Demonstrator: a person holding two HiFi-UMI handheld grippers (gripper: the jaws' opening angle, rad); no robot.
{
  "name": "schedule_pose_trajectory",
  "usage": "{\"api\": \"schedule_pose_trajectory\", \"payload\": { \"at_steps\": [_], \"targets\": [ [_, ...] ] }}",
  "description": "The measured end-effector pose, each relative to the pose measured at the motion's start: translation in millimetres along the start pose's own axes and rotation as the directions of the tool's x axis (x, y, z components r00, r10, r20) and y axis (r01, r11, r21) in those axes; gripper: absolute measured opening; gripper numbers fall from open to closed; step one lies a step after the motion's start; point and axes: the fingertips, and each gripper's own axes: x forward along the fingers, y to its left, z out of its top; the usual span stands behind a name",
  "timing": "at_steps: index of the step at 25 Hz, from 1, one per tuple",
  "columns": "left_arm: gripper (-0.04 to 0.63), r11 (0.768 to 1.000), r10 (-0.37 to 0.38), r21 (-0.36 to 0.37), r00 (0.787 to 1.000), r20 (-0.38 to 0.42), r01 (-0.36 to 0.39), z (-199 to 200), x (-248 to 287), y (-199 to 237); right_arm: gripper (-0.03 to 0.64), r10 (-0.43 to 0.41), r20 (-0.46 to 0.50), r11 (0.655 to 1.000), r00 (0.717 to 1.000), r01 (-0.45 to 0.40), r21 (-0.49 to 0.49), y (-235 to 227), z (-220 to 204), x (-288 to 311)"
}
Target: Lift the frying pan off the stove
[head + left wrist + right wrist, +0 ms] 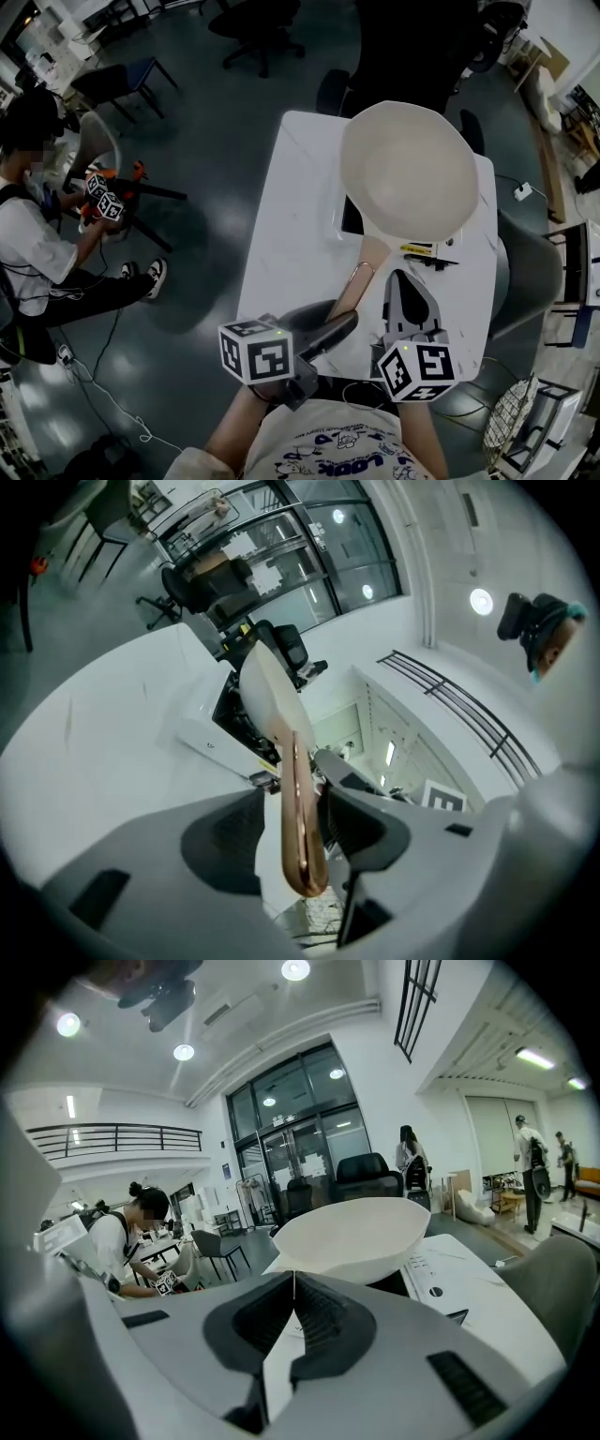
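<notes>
A white frying pan (408, 178) sits on a stove (337, 223) on the white table (291, 225), its copper-coloured handle (361, 277) pointing toward me. My left gripper (339, 326) is open at the handle's end. In the left gripper view the handle (298, 827) runs between the jaws of that gripper (292, 808), with a clear gap on the left side, and the pan (267, 691) lies beyond it. My right gripper (407, 279) rests beside the handle, shut and empty. In the right gripper view the closed pads of this gripper (295, 1279) point at the pan (352, 1237).
The stove's white control panel (441, 1279) shows to the pan's right. A yellow-and-black item (422, 250) lies on the table near the stove. A seated person (28, 234) holding grippers is at the far left. Office chairs (258, 28) stand behind the table, a grey chair (525, 272) at its right.
</notes>
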Motion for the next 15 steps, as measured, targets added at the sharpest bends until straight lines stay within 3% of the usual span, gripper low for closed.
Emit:
{"api": "schedule_pose_trajectory", "payload": {
  "at_steps": [6,8,15],
  "targets": [
    [0.164,0.986,-0.081,-0.148,0.997,0.010,0.081,0,3,-2,0.015,0.011,-0.022,1.000,1.000,-0.011,-0.005,-4,-3,7],
    [0.124,0.984,-0.093,-0.151,0.996,0.010,0.093,0,4,-3,0.014,0.020,-0.028,1.000,0.999,-0.020,0.019,-5,-5,9],
    [0.121,0.984,-0.095,-0.149,0.996,0.002,0.094,1,5,-2,0.015,0.064,-0.033,0.996,0.997,-0.061,0.070,-2,-6,15]
  ]
}}
